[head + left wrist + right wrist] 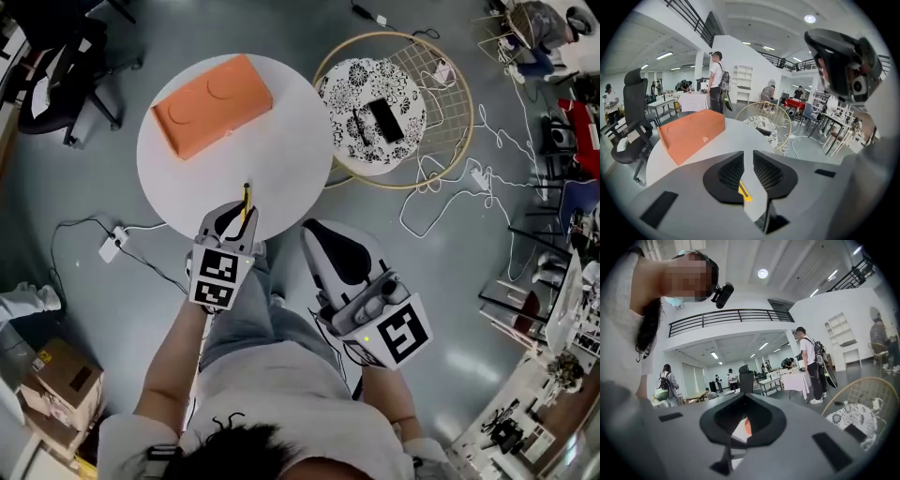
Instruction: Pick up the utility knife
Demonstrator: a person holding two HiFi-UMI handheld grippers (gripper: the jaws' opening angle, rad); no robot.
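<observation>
The utility knife (pixel 247 199), slim, yellow and black, sticks out of my left gripper (pixel 234 212) over the near edge of the round white table (pixel 291 159). In the left gripper view the jaws of this gripper (pixel 749 161) stand almost together, with the knife's yellow body (pixel 744 191) pinched between them. I cannot tell whether the knife touches the tabletop. My right gripper (pixel 317 232) hangs off the table to the right, over the person's lap, with its jaws shut and nothing in them. In its own view this gripper (pixel 743 404) points out into the room.
An orange box (pixel 212 103) lies on the far left of the table. To the right stands a round wicker chair (pixel 441 103) with a patterned cushion (pixel 356 84) and a black device (pixel 385 120). Cables (pixel 450 178), a power strip (pixel 111 247), cardboard boxes (pixel 61 384) and an office chair (pixel 56 75) ring the floor.
</observation>
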